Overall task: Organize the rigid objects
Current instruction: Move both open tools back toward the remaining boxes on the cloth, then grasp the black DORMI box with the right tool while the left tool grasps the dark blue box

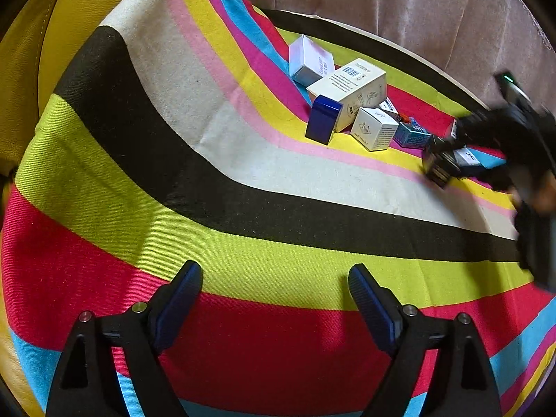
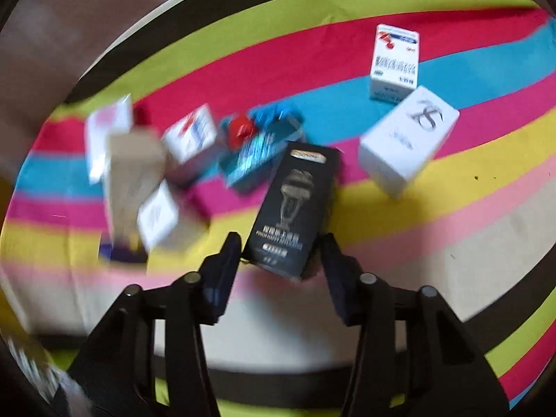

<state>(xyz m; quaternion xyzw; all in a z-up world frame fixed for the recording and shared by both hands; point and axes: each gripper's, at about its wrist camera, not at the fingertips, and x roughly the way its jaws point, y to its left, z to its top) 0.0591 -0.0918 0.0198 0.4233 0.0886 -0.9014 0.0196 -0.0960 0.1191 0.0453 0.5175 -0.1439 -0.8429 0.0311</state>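
My right gripper [image 2: 279,243] has its fingers on the two long sides of a black box [image 2: 295,208] with a gold picture, and the pads touch it. The left wrist view shows the same black box [image 1: 439,166] tilted in that blurred gripper [image 1: 451,163] at the right edge. A pile of boxes lies further back: a pale box [image 1: 311,60], a cream box with a barcode [image 1: 351,90], a dark blue box [image 1: 323,120], a small white box [image 1: 377,128] and a teal box [image 1: 411,135]. My left gripper [image 1: 274,278] is open above the red stripe, holding nothing.
A striped cloth [image 1: 208,229] covers a yellow leather seat [image 1: 69,17], with a brownish plush backing [image 1: 417,7] behind. To the right of the black box stand a white box with grey lettering [image 2: 410,139] and a white box with red and blue print [image 2: 394,62].
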